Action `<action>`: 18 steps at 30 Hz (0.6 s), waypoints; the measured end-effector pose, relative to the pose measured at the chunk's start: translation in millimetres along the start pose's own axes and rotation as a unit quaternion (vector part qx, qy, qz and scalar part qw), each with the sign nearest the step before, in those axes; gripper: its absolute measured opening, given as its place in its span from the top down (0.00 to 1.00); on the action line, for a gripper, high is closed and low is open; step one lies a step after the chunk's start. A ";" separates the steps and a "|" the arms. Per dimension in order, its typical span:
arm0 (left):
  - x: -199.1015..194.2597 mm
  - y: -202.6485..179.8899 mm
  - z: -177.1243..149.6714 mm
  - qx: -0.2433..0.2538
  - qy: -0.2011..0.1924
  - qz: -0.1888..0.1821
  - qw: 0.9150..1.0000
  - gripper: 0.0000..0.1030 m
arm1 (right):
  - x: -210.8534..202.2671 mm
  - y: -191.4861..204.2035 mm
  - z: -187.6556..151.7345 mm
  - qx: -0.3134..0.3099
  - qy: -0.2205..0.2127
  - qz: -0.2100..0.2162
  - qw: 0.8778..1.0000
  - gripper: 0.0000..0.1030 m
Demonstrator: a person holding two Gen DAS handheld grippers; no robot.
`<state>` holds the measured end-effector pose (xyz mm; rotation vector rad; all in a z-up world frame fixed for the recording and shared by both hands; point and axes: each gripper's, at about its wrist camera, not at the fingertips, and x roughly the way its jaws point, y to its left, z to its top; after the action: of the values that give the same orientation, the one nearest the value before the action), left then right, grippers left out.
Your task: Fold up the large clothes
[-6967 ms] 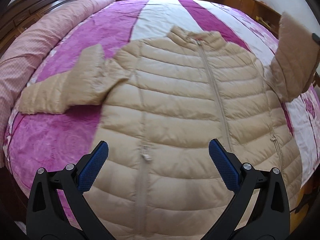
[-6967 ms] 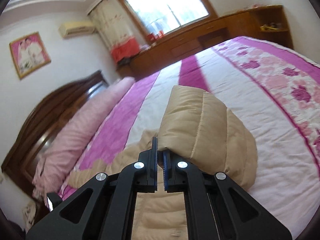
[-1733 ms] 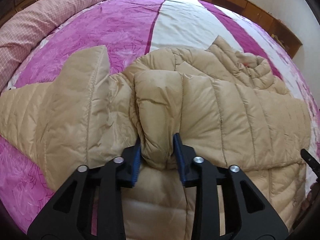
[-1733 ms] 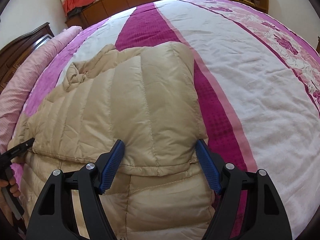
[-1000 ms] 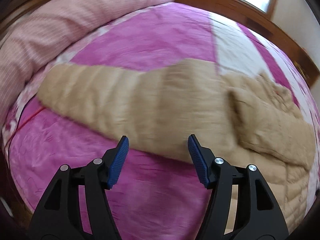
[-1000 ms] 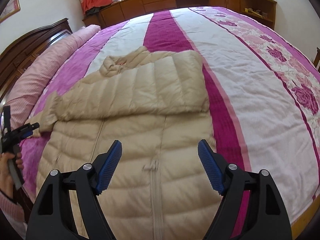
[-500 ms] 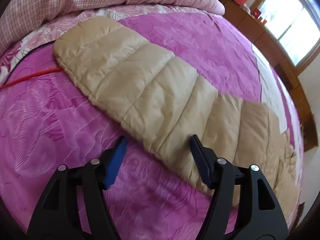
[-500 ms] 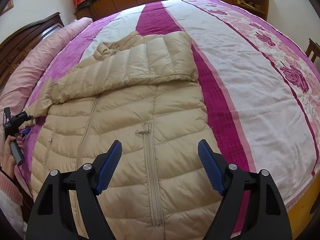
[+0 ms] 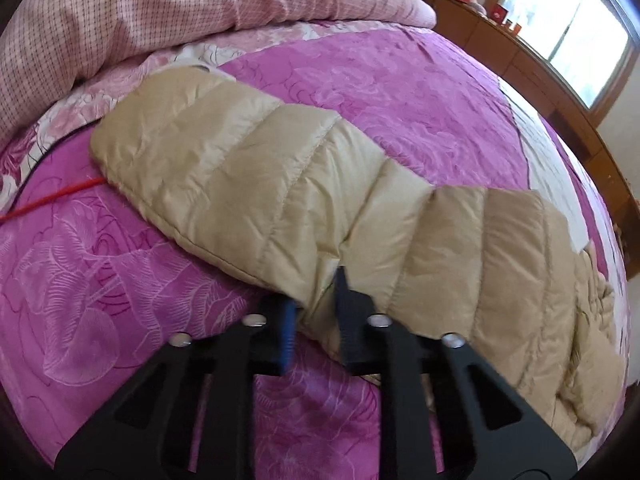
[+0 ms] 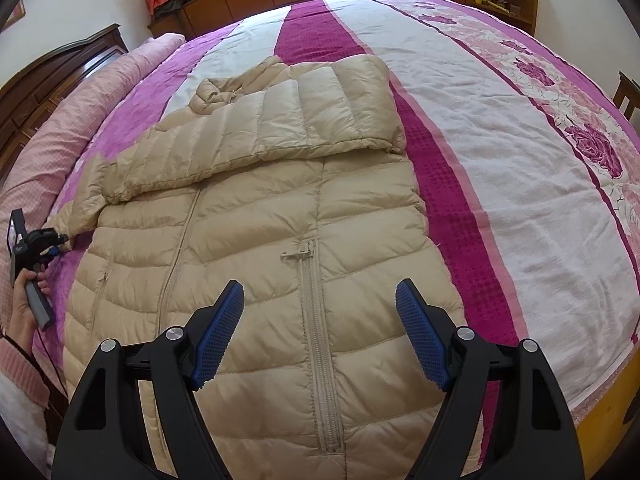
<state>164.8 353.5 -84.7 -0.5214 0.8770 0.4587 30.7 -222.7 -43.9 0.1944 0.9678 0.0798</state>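
We see daylight coming from the window (image 9: pixel 580 36), which is blown out to white. The bedspread (image 9: pixel 400 92) is evenly lit, with soft shadows. Both views bend strongly toward dark rounded corners. The left gripper (image 9: pixel 314 314) looks motion-smeared; the right gripper (image 10: pixel 318 334) and jacket (image 10: pixel 256 240) are sharp.

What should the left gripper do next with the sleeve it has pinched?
Probably lift the sleeve and carry it across the jacket. The left gripper is shut on its lower edge, it lies stretched out on the bedspread, and the other sleeve is already folded over the chest.
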 end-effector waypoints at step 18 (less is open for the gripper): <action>-164.0 -37.5 -26.6 0.086 -0.122 -0.087 0.985 0.95 | -9.4 2.5 -0.3 -0.002 -0.014 0.026 1.000 0.08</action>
<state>78.7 281.3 43.4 -0.3692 0.6218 0.2758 25.2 -221.7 -36.0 0.2164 0.9341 0.1253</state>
